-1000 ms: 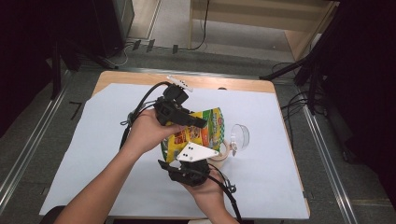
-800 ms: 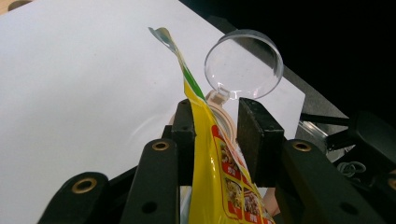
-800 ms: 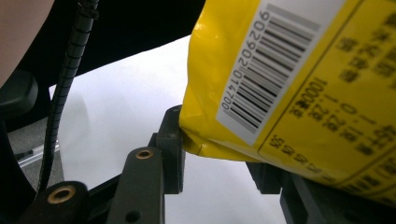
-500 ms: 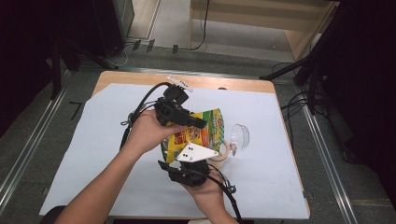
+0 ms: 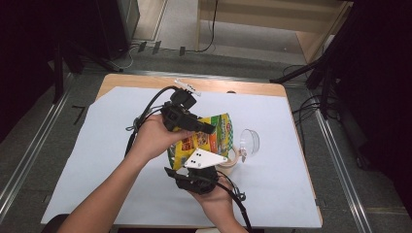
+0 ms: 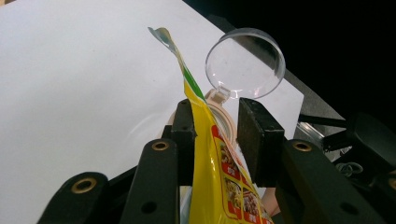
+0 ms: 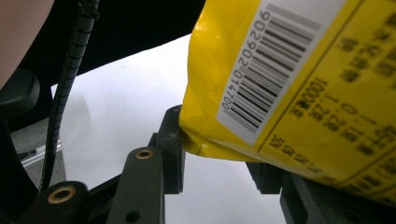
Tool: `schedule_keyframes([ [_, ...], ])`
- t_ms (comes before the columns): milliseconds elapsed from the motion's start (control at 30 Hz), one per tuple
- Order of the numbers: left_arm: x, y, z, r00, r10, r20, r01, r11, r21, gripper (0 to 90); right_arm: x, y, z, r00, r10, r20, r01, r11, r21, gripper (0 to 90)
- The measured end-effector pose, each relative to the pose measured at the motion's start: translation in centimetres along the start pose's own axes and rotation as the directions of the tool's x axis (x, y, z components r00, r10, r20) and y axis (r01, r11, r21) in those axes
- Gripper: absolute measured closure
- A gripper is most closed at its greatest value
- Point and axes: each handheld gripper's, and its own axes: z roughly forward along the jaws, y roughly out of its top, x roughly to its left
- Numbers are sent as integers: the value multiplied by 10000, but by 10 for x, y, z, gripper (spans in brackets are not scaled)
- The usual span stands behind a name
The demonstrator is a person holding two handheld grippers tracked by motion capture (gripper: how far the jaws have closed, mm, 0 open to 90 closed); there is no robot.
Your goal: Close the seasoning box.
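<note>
A yellow snack bag (image 5: 214, 138) with a barcode (image 7: 261, 70) hangs tilted above the table between both grippers. My left gripper (image 5: 208, 128) comes in from the left, and the bag's upper part (image 6: 210, 154) stands between its jaws, pressed against one pad. My right gripper (image 5: 195, 162), under its grey plate, holds the bag's lower corner (image 7: 205, 140); its far jaw is hidden behind the bag. Just beyond the bag sits a round beige container (image 5: 233, 161) with its clear hinged lid (image 6: 245, 63) flipped open.
A white sheet (image 5: 97, 145) covers the wooden table. White tags (image 5: 187, 87) lie at the far edge. Black cables (image 5: 145, 111) trail from both grippers. Metal rails (image 5: 29, 155) and the floor flank the table, with dark stands behind.
</note>
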Motion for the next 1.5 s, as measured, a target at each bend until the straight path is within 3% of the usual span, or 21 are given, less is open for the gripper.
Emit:
schedule_keyframes([
  [633,-6,0,-1,9996,197,-223,-198,9998,-42,699,-1,-2,0,9988,449,-202,-449,9990,-43,653],
  [1000,0,1,-3,10000,7,-80,-9,9999,-173,697,3,2,-2,10000,-74,26,74,9999,-142,637],
  [1200,-3,1,-1,9999,79,-85,-79,10000,1,690,4,1,-2,9994,295,-172,-300,9991,-296,636],
  [1500,-6,1,1,9998,193,-62,-194,9998,-50,689,3,-3,-2,9998,211,17,-210,9993,-294,636],
])
